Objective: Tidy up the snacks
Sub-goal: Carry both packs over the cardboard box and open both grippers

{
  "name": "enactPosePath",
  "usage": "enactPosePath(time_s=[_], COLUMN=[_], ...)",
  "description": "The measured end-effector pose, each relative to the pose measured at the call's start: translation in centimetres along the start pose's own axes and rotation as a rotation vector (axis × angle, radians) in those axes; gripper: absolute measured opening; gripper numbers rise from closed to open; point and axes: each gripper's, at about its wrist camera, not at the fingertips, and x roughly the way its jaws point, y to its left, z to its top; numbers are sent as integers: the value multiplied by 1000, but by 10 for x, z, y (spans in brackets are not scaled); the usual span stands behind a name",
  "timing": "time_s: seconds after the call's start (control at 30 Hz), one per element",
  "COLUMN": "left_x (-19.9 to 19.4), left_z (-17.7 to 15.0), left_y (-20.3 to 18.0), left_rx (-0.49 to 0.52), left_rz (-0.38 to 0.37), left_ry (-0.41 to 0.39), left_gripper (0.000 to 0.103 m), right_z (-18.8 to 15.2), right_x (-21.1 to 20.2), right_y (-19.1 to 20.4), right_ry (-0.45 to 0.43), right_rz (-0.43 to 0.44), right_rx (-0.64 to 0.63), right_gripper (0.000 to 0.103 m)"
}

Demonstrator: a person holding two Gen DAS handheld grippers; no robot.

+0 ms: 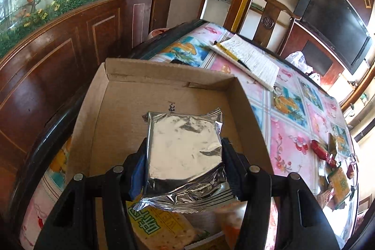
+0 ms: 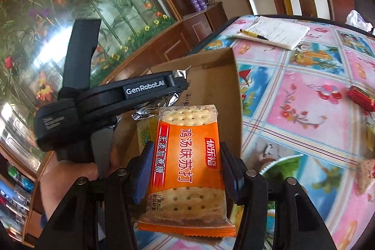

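Observation:
My left gripper point(image 1: 185, 149) is shut on a silver foil snack pack point(image 1: 185, 151) and holds it over the open cardboard box point(image 1: 121, 95). A yellow cracker pack point(image 1: 161, 229) lies in the box below it. My right gripper point(image 2: 185, 156) is shut on an orange cracker pack point(image 2: 187, 165), held at the box's near right edge point(image 2: 234, 95). The left gripper point(image 2: 178, 83) shows in the right wrist view, above the box with foil in it. Loose snacks point(image 1: 332, 163) lie on the table at the right, among them a red one point(image 2: 361, 97).
The table has a flowered cloth point(image 2: 300, 90). A notepad with a pen point(image 1: 250, 57) lies at its far side. A white plastic bag point(image 1: 300, 60) sits by the far edge. A wooden chair point(image 1: 269, 15) and dark wood cabinets point(image 1: 70, 43) stand behind.

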Motion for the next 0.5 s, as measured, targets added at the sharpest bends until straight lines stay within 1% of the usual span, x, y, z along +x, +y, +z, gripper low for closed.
enactPosePath(time_s=[0.13, 0.2, 0.5], left_x=[2, 3, 5], left_z=[-2, -2, -1], left_y=[-2, -2, 2], left_rx=[11, 10, -7], left_rz=[9, 12, 21], left_ry=[9, 12, 17], left_gripper=[57, 57, 57], right_z=[-5, -7, -8], right_x=[12, 12, 13], right_y=[2, 6, 5], right_ry=[29, 23, 13], right_rz=[-8, -25, -18], right_rx=[-9, -39, -49], right_gripper=[58, 58, 58])
